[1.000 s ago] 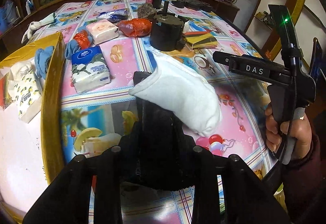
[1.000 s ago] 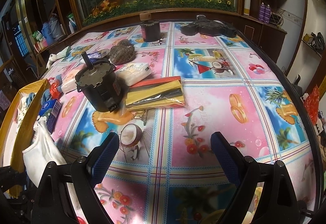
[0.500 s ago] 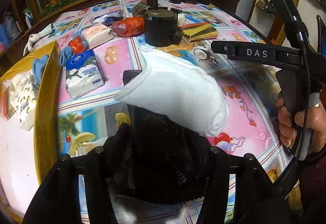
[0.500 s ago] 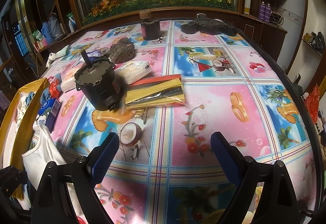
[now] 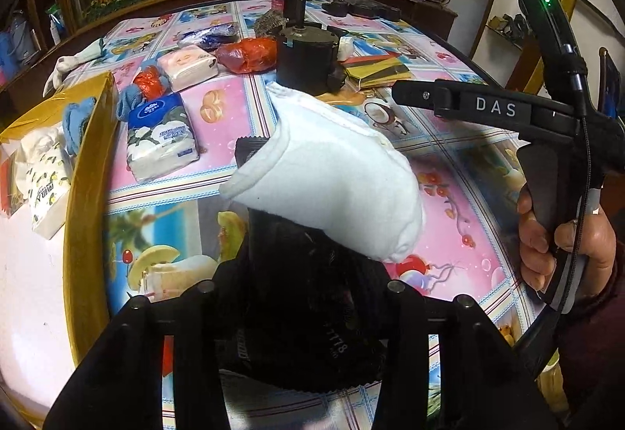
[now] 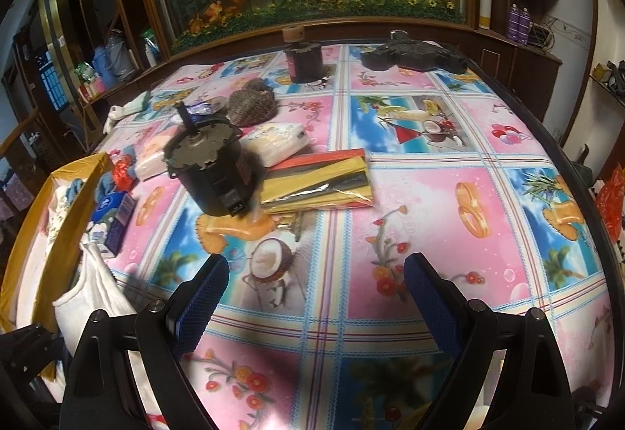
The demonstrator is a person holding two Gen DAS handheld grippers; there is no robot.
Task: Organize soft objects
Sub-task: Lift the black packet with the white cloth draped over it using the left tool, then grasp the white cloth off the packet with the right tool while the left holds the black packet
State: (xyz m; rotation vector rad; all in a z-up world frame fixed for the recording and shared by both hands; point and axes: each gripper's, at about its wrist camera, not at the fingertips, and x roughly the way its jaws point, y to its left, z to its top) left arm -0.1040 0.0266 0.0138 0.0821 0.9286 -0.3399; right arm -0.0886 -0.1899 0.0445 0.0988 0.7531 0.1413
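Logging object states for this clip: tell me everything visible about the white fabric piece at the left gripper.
The white fabric piece looks like soft fleece, folded double with a stitched hem along its open upper-left edge and a rounded closed end at lower right. It sits tilted above the tablecloth, draped over the dark fingers of the left gripper, whose jaws are closing with it between them. The right wrist view shows it beside the gold-rimmed box.

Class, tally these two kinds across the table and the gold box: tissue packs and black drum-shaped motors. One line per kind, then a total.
Tissue packs: 4 (blue floral, pink, lemon-print in the gold box, white behind the near motor)
Black drum-shaped motors: 2 (near, far)
Total: 6
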